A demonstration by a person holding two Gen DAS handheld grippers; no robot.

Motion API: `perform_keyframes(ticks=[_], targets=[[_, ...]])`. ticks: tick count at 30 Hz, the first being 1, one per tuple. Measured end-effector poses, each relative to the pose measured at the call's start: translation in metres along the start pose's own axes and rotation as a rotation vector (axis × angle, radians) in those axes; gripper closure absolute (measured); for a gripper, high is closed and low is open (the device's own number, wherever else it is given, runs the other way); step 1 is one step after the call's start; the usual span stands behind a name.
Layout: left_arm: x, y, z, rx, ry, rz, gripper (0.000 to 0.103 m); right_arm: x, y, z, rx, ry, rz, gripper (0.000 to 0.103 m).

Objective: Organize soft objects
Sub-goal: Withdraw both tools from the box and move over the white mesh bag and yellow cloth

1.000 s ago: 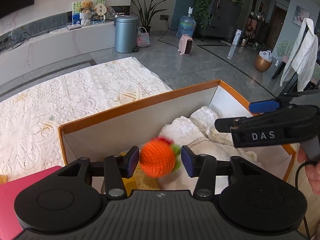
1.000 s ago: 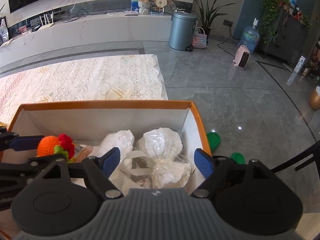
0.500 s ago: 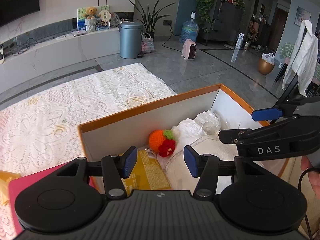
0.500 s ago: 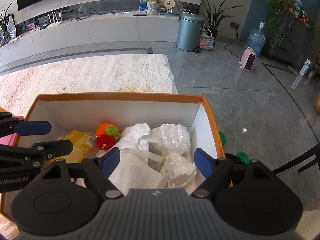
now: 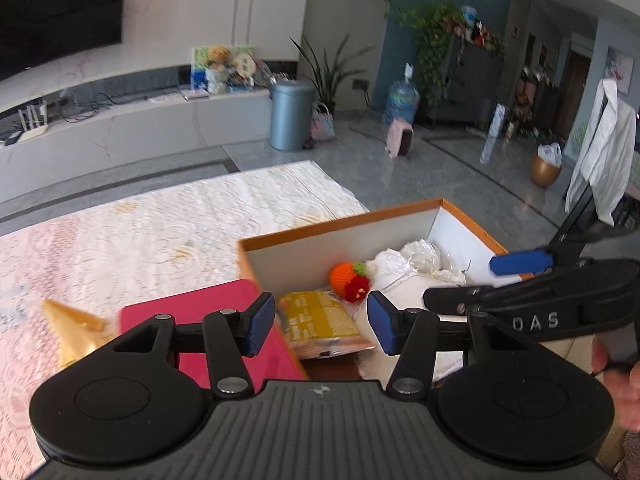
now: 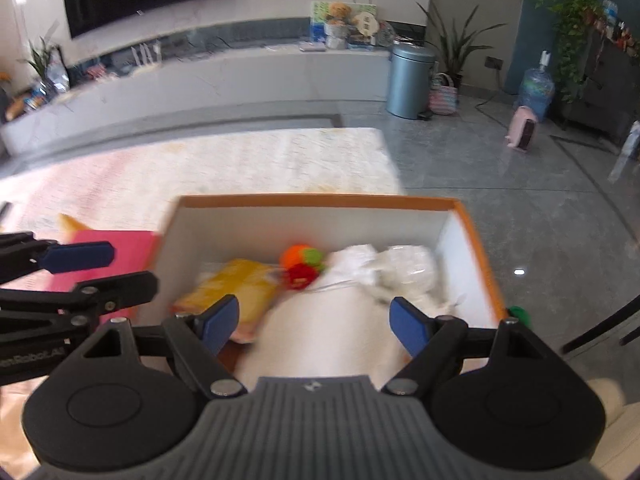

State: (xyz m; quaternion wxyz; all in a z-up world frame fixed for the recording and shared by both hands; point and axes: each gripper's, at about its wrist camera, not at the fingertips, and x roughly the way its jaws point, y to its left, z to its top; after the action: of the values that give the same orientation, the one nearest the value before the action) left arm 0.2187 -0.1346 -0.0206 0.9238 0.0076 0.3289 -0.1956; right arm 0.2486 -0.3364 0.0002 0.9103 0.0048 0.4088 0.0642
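An orange-rimmed white box [image 5: 340,232] [image 6: 320,200] holds an orange crocheted ball with red and green bits [image 5: 347,278] [image 6: 301,264], a yellow packet [image 5: 320,320] [image 6: 236,284] and white soft bundles and cloth [image 5: 416,264] [image 6: 380,276]. My left gripper [image 5: 321,322] is open and empty, above the box's near left corner. My right gripper [image 6: 316,322] is open and empty, over the white cloth at the box's near side; it shows at the right in the left wrist view [image 5: 520,276].
A pink flat item [image 5: 192,312] [image 6: 116,240] lies left of the box on the white lace cloth [image 5: 160,220], with a yellow-gold object [image 5: 72,320] beside it. Grey floor lies to the right, with green lids [image 6: 520,314] by the box.
The left gripper dropped the orange ball into the box, then both grippers pulled back and up; the box now looks smaller and farther.
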Motion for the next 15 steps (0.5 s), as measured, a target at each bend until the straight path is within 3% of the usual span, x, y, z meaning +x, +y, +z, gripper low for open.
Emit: perform_keyframes(ticks=[6,15], targets=[[-0.052,0.023,-0.024,-0.071,-0.093,0.074,0.041,-0.028,0.048,-0.028,0.014,-0.098,0.076,0.022],[-0.099,0.056,-0.069,-0.073,-0.119,0.217,0.041,-0.053,0.115,-0.074,0.055,-0.202,0.15,0.018]])
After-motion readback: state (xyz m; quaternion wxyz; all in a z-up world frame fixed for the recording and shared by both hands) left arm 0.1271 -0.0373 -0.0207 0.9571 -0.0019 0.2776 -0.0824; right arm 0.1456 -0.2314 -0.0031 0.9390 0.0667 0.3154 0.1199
